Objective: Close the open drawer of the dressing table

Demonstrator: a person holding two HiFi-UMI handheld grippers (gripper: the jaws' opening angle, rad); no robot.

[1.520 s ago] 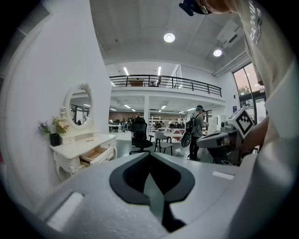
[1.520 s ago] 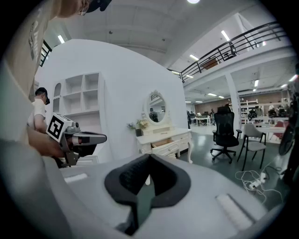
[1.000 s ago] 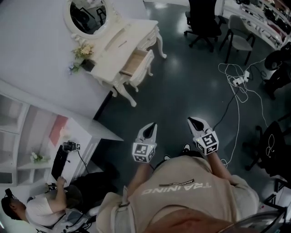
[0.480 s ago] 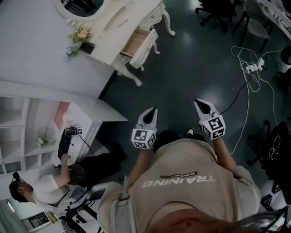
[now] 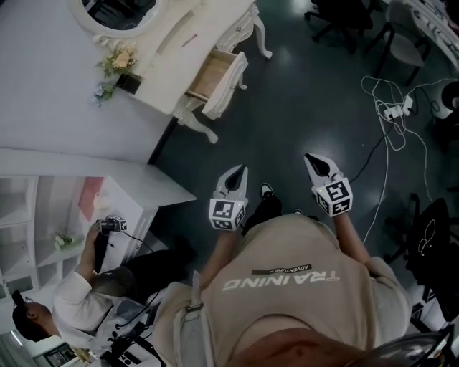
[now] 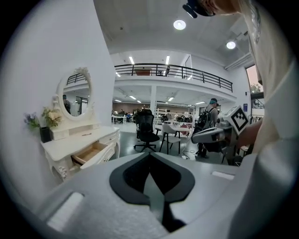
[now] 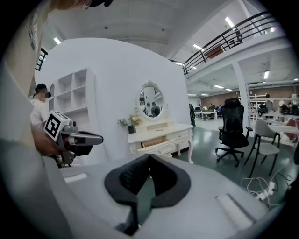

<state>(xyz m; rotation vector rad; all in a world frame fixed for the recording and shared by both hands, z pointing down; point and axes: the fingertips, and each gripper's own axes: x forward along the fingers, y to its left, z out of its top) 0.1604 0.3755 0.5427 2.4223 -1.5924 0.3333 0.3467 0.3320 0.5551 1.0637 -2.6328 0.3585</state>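
The white dressing table (image 5: 168, 68) stands against the wall at the top left of the head view, with an oval mirror and a small pot of flowers (image 5: 118, 61) on it. Its wooden-lined drawer (image 5: 215, 75) is pulled out toward the floor; the same open drawer (image 6: 91, 153) (image 7: 156, 142) shows far ahead in both gripper views. My left gripper (image 5: 241, 170) (image 6: 149, 154) and right gripper (image 5: 310, 159) (image 7: 149, 156) hang side by side in front of my chest, well away from the table. Both are shut and hold nothing.
Dark floor lies between me and the table. Black office chairs (image 5: 344, 18) stand at the back right, and white cables with a power strip (image 5: 391, 111) trail on the floor at right. A white shelf unit (image 5: 64, 208) and a seated person (image 5: 79, 294) are at the left.
Both grippers have risen a little in the head view and stayed shut. The head view has shifted, so the dressing table sits nearer the top edge.
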